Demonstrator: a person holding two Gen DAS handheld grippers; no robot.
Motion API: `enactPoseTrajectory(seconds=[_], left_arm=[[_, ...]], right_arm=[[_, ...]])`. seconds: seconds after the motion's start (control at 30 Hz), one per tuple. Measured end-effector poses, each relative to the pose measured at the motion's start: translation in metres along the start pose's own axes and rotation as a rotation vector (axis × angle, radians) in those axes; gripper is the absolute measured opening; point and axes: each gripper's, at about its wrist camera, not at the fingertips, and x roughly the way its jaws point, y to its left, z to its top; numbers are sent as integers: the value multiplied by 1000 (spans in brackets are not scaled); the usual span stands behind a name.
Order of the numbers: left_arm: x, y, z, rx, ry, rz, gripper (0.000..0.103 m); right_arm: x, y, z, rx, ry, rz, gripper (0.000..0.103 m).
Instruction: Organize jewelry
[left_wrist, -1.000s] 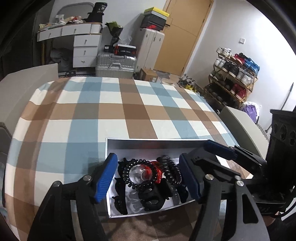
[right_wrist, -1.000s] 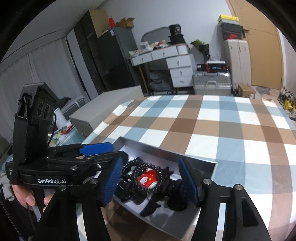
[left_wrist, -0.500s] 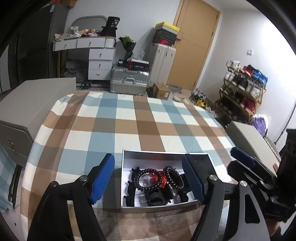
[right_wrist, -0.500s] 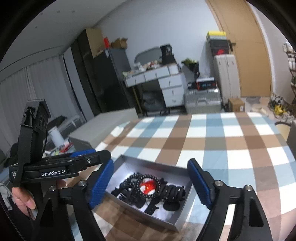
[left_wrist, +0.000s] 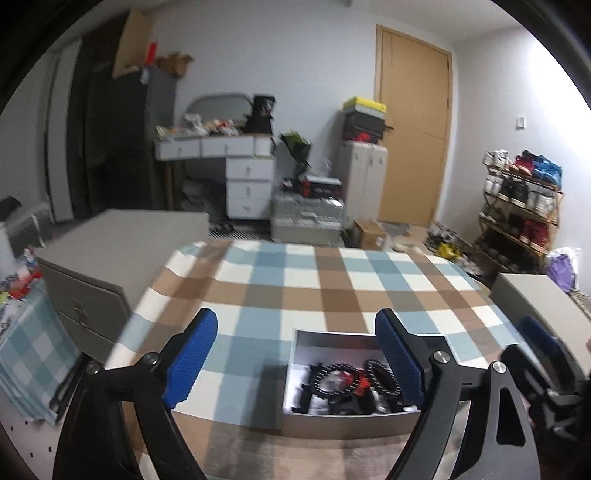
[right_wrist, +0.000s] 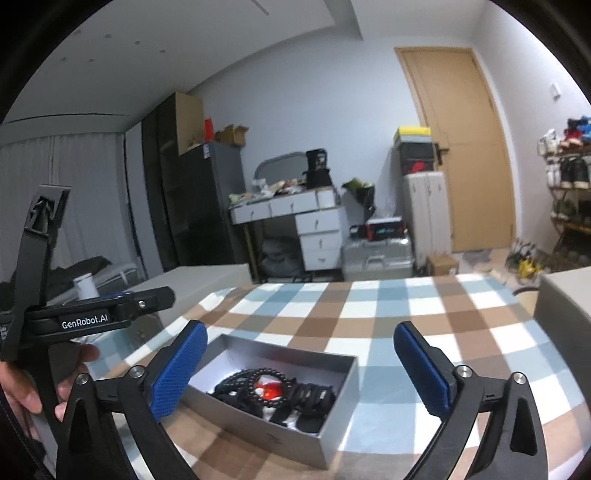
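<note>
Tongs stand apart and empty on both sides — left tongs (left_wrist: 295, 356) and right tongs (right_wrist: 299, 363) above the box (right_wrist: 258, 421) of jewelry (right_wrist: 273, 387) on the desk (right_wrist: 369, 314) — so, likely, descend squarely and pinch one strand, not the tangle.

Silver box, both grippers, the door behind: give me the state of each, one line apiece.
Silver box: lidless, open, on the checked tablecloth.
Beaded bracelets: piled inside the box with black coil hair ties.
Left gripper: open, holding nothing.
Right gripper: open, holding nothing.
Wooden door: closed.
</note>
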Motion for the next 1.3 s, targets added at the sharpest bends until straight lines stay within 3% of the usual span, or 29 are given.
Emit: enactPoseTrajectory(seconds=[0.07, 0.6, 0.77, 1.23, 1.3], left_arm=[[0, 1, -8, 11, -30, 26, 93], [-7, 16, -44, -14, -111, 140, 94], [-13, 8, -44, 23, -140, 147, 94], [-16, 10, -45, 27, -138, 132, 95], [-17, 10, -45, 27, -138, 132, 101]], right_arm=[[-3, -1, -2, 8, -5, -13, 103], [-11, 11, -17, -87, 7, -89, 103], [3, 15, -20, -112, 71, -108, 103], [2, 21, -23, -146, 71, -118, 103], [2, 21, -23, -148, 73, -118, 103]])
